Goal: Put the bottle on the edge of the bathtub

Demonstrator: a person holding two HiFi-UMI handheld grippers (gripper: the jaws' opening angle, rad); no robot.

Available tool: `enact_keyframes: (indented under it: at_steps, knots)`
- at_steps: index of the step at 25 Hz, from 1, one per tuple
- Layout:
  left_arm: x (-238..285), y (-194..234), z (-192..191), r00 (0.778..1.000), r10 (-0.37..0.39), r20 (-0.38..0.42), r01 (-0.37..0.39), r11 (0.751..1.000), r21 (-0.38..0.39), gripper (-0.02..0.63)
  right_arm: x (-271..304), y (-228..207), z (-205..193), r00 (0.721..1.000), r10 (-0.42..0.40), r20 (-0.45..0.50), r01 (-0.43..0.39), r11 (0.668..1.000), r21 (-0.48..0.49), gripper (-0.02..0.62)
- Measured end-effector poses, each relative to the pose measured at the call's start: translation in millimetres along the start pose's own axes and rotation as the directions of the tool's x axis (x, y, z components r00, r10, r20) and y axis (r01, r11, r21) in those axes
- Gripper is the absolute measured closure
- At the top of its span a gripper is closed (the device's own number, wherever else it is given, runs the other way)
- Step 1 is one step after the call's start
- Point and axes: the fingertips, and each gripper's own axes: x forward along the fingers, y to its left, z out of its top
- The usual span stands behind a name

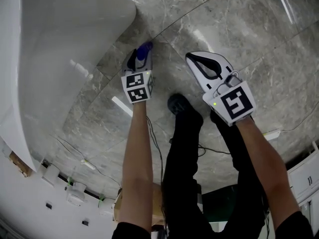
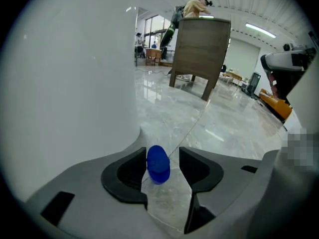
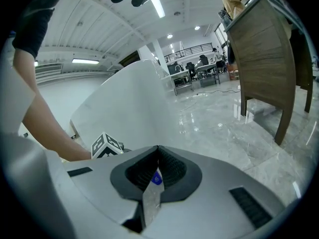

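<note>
White bathtub (image 1: 60, 44) fills ten o'clock above the marble floor (image 1: 239, 24). Right tongs (image 1: 193, 59) are pressed together, empty. Left tongs (image 1: 138, 59) are spread around the blue-capped bottle (image 2: 158, 164) on the floor at the tub's foot. It is likely light, slick plastic, best pinched below the cap.

Floor (image 1: 239, 29): polished grey veined marble slabs with thin joints. The surface reflects the ceiling light strips (image 2: 259, 30) as bright bars. A thin black cable (image 1: 157, 151) lies on the floor.

Wooden cabinet (image 2: 202, 49): brown, upright, supported on slanted legs. A person (image 2: 195, 6) is visible behind its top edge.

Tables and chairs (image 2: 152, 56): located far back, beside the bright windows, well apart from the cabinet.

Orange object (image 2: 276, 103): located low at the right. Its type cannot be determined.
</note>
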Motion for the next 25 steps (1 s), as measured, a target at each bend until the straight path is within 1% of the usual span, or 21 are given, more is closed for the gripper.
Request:
enact_keyframes:
  at_steps: [5, 10, 13, 18, 25]
  knots:
    - [-11.4, 3.5, -6.1, 0.999, 0.015, -0.045, -0.014, 1.0, 0.006, 0.347, -4.6, 0.9, 13.4, 1.0, 0.0, 0.004, 0.0, 1.0, -0.002, 0.581]
    - [-28.2, 2.4, 6.6, 0.999, 0.01, -0.042, -0.011, 1.0, -0.005, 0.353, -11.1, 3.3, 30.6, 1.0, 0.001, 0.003, -0.001, 1.0, -0.007, 0.581]
    - [-38.4, -3.3, 14.6, 0.999, -0.001, -0.045, 0.001, 1.0, 0.007, 0.353, -16.3, 6.7, 39.4, 1.0, 0.003, -0.008, -0.003, 1.0, -0.01, 0.581]
    - [-52.7, -4.0, 34.0, 0.999, 0.002, -0.035, -0.002, 1.0, -0.003, 0.358, -22.0, 10.4, 60.3, 1.0, 0.009, -0.014, -0.01, 1.0, -0.015, 0.581]
    - [-103.0, -13.5, 68.2, 1.0, 0.015, -0.021, -0.016, 1.0, -0.007, 0.385, -42.9, 23.8, 103.7, 0.999, 0.024, -0.026, -0.025, 0.999, -0.038, 0.581]
